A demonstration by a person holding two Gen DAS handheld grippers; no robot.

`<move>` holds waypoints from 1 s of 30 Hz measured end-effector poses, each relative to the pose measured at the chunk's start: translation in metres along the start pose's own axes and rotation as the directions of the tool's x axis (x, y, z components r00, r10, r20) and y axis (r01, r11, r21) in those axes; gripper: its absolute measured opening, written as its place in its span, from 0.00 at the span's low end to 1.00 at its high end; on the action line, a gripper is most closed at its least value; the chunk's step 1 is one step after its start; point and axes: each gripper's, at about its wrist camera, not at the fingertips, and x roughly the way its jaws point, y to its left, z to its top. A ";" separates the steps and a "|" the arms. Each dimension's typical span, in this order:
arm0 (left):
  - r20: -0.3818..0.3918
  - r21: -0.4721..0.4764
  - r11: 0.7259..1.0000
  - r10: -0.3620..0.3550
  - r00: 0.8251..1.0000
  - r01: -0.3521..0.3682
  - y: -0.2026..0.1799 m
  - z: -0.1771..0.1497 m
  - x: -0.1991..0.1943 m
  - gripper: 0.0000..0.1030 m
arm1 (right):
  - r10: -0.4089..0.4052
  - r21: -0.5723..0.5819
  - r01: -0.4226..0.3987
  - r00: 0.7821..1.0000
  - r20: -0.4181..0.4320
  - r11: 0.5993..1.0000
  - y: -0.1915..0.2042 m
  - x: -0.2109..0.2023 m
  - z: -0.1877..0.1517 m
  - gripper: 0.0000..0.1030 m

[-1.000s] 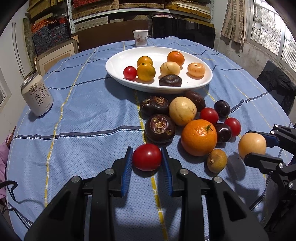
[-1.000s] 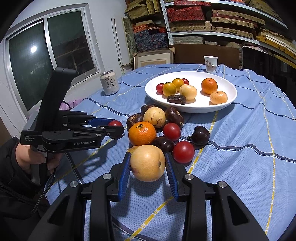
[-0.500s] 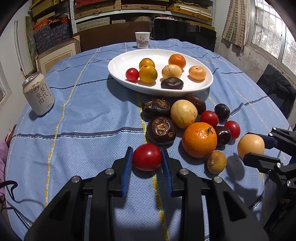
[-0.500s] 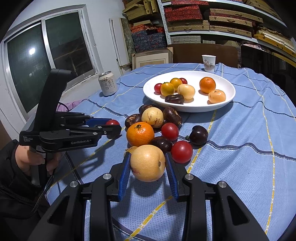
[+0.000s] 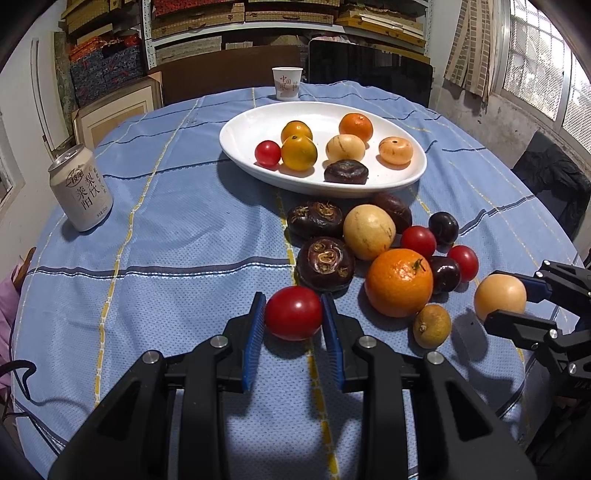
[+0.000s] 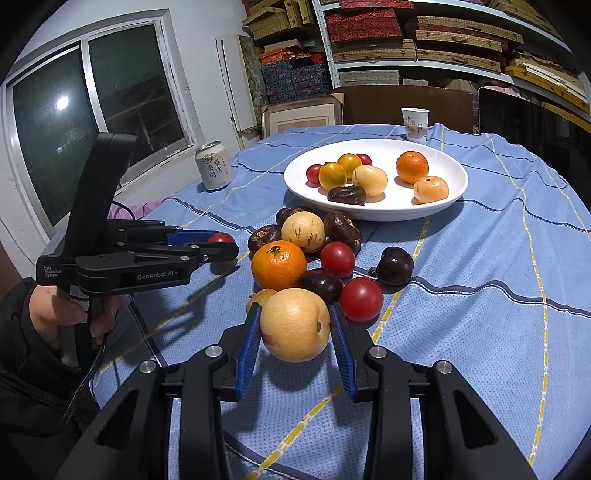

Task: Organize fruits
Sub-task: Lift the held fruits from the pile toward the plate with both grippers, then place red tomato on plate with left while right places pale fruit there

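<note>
The left tongs (image 5: 293, 319) are clenched on a round red tomato (image 5: 293, 313), the right tongs (image 6: 295, 326) on a pale yellow-orange round fruit (image 6: 294, 324), both at the near edge of the fruit pile on the blue-clothed counter (image 5: 177, 240), before the white oval plate (image 5: 243, 129).

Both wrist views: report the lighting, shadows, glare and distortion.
Left wrist view: sharp; daylight from the window at right, fruit shadows falling left on the tablecloth, a highlight on the red tomato, fisheye bending the shelves. Right wrist view: sharp; a lamp reflection glares in the dark window pane.
</note>
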 end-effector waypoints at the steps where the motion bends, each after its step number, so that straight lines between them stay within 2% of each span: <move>1: 0.001 0.000 1.000 0.000 1.000 0.000 0.000 0.000 -0.001 0.29 | 0.000 0.002 0.000 1.000 0.001 1.000 0.000 0.000 0.000 0.36; 10: 0.040 0.004 1.000 -0.003 0.999 0.003 0.001 0.011 -0.019 0.29 | 0.026 0.050 -0.026 1.000 -0.002 0.998 -0.008 -0.006 0.007 0.36; 15: 0.094 0.017 1.000 -0.012 0.996 0.011 0.000 0.035 -0.035 0.29 | 0.002 0.032 -0.004 0.998 0.055 0.999 -0.015 -0.027 0.032 0.36; 18: 0.110 0.023 1.000 -0.020 0.994 0.017 -0.002 0.052 -0.035 0.29 | -0.039 0.007 0.038 0.996 0.084 0.999 -0.022 -0.034 0.054 0.36; 24: 0.138 0.026 0.999 -0.035 0.990 0.032 -0.009 0.097 -0.014 0.29 | -0.085 0.001 0.086 0.993 0.085 0.996 -0.046 -0.018 0.097 0.36; 28: 0.131 0.032 0.999 -0.016 0.991 0.011 -0.013 0.118 0.010 0.29 | -0.128 0.015 0.127 0.990 0.063 0.992 -0.065 0.010 0.121 0.36; 30: 0.116 0.021 0.999 -0.030 0.993 0.028 -0.013 0.125 0.022 0.29 | -0.139 0.024 0.138 0.989 0.050 0.990 -0.073 0.022 0.127 0.36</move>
